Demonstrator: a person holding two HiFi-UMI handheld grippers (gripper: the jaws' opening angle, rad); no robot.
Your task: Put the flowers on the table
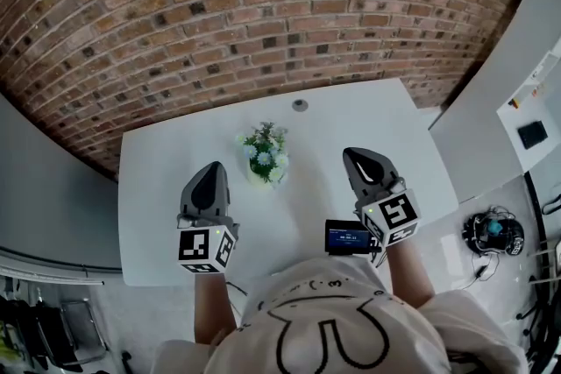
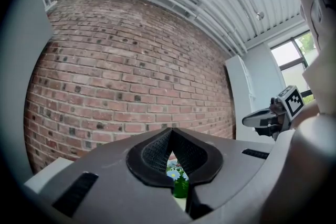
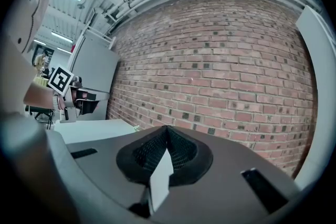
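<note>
Pinching nothing: left gripper (image 1: 209, 169), grey wedge-shaped, mesh-lined jaws, tips together. Flowers (image 1: 265, 153), leafy bunch in pale round pot (image 1: 259, 178), stand on smooth white table (image 1: 351, 114) at that gripper's 2 o'clock. Right gripper (image 1: 358, 158) likewise closed, empty.

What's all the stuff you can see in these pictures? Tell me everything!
flowers: one potted bunch, white and blue with green leaves, middle of the table
table: one, white, in front of the brick wall
round cap: one, grey, at the table's far edge
brick wall: one, red-brown, behind the table
screen device: one, black with a lit screen, beside the right gripper
cable tangle: one, black, on the floor at right
left gripper: one, grey, jaws shut, empty, left of the flowers
right gripper: one, grey, jaws shut, empty, right of the flowers
shirt: one, white, on the person
</note>
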